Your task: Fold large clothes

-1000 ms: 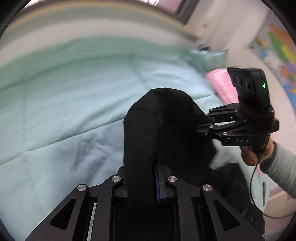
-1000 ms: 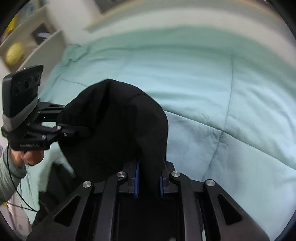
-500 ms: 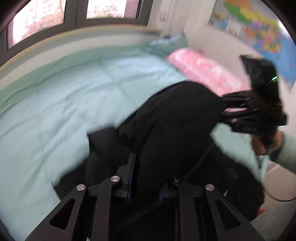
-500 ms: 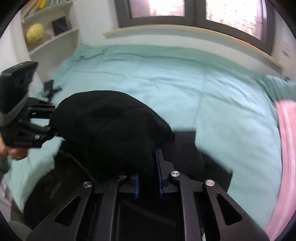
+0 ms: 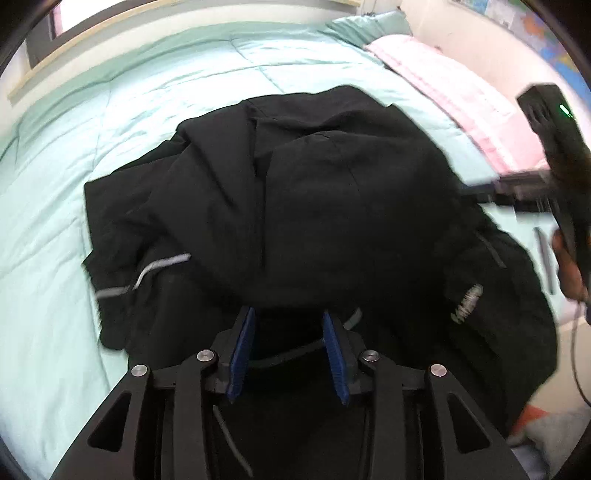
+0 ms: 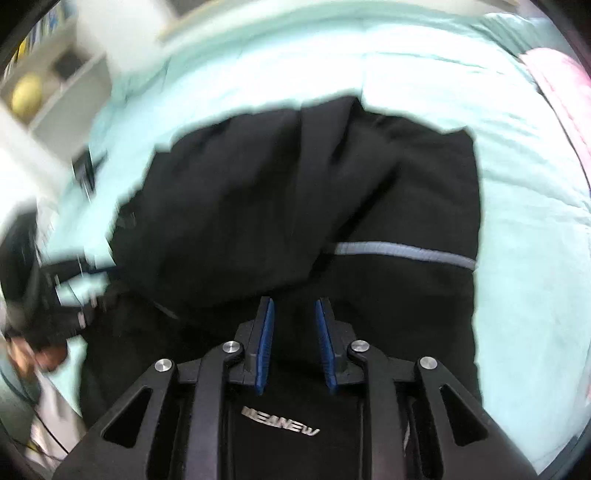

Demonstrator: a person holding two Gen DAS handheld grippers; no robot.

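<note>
A large black jacket (image 5: 295,192) with grey reflective stripes lies spread and partly folded over itself on a mint green quilt (image 5: 74,147). My left gripper (image 5: 288,325) is open just above the jacket's near edge, its blue pads apart with no cloth between them. In the right wrist view the jacket (image 6: 295,192) fills the middle, and my right gripper (image 6: 293,317) is open over it, empty. The right gripper also shows at the right edge of the left wrist view (image 5: 517,188), and the left one, blurred, at the left of the right wrist view.
A pink blanket (image 5: 443,74) lies along the bed's right side by the wall. A white shelf with a yellow ball (image 6: 27,94) stands to the left. A window sill (image 5: 110,33) runs behind the bed.
Both grippers held the jacket's fold raised, carried it over the garment and let go. The fold now lies on the jacket and both grippers are open.
</note>
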